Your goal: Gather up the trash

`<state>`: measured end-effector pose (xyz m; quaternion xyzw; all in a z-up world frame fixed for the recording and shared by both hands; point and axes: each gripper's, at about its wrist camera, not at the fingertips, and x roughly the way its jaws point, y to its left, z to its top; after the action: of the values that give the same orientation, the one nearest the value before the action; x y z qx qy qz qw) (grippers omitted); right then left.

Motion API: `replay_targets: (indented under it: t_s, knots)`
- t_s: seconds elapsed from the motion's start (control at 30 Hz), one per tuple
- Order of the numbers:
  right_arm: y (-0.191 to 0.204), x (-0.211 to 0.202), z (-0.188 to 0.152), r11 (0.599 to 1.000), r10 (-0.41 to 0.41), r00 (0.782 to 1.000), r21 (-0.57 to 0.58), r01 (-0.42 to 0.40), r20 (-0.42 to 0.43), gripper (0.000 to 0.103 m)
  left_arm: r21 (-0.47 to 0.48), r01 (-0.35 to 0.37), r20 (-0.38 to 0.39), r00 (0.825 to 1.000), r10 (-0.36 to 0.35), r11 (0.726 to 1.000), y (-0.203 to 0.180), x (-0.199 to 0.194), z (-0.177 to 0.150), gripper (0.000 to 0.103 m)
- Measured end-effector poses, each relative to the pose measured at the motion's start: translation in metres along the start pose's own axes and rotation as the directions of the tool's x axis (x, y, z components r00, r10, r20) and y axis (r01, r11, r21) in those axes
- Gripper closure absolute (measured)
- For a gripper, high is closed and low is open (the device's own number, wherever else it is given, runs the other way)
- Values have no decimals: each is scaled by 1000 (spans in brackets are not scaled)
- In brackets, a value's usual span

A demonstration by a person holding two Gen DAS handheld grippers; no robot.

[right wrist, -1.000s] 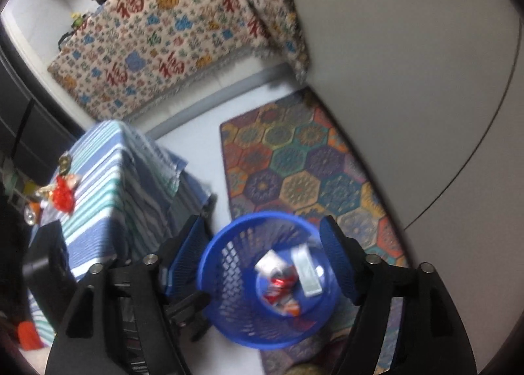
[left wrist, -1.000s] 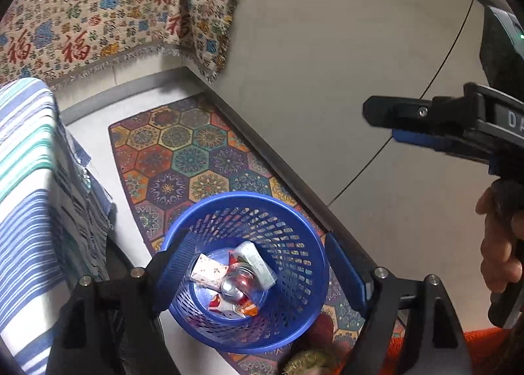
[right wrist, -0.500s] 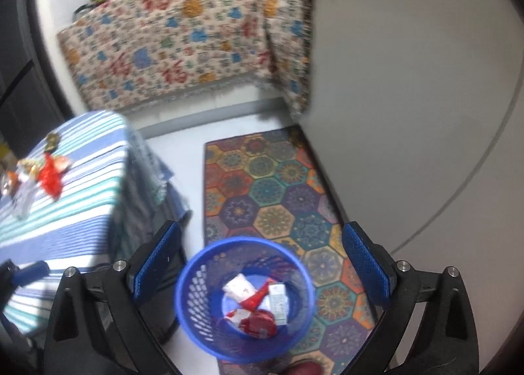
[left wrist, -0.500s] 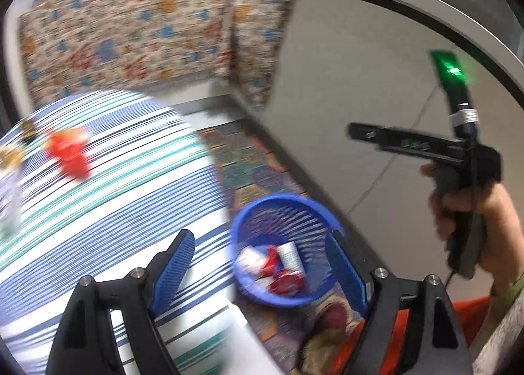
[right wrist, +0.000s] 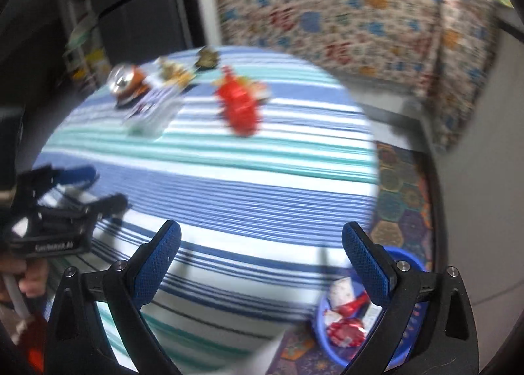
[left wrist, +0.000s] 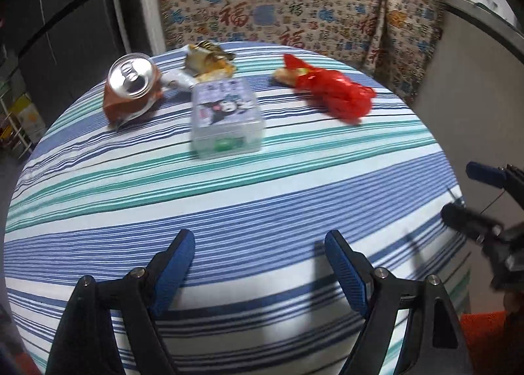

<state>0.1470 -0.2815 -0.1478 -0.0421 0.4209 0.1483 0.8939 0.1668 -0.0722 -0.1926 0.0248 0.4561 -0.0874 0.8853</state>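
l tool (left wrist: 258, 255) wide, empty | r tool (right wrist: 261, 249) wide, empty | blue bin (right wrist: 322, 340) only in r view

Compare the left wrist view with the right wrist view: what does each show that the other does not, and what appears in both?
Only the left wrist view shows the tissue pack's cartoon print sharply. It also shows the right gripper at its right edge.

Only the right wrist view shows the blue basket on the floor, with wrappers inside, the patterned rug beside the table, and the left gripper at its left edge.

Both show the striped tablecloth, the crushed can, the red wrapper and the patterned cloth behind. Both grippers' jaws are open and empty.
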Motion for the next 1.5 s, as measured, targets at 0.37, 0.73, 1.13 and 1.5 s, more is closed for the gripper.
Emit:
replay_targets:
  t_s: [0.37, 0.73, 1.13, 1.5]
  knots:
    - [16, 51, 8, 999, -31, 996, -20, 29, -85, 3, -7, -27, -20, 999, 27, 1000, 11, 24, 22, 4]
    - [15, 50, 13, 999, -21, 995, -31, 18, -95, 1, -59, 51, -37, 998, -53, 997, 13, 56, 88, 4]
    - [-22, 75, 65, 999, 21, 997, 44, -18, -71, 12, 84, -23, 7, 1000, 22, 996, 20, 34, 65, 36]
    - [20, 83, 91, 998, 63, 998, 5, -63, 0, 83, -9, -39, 32, 999, 39, 999, 78, -17, 11, 35]
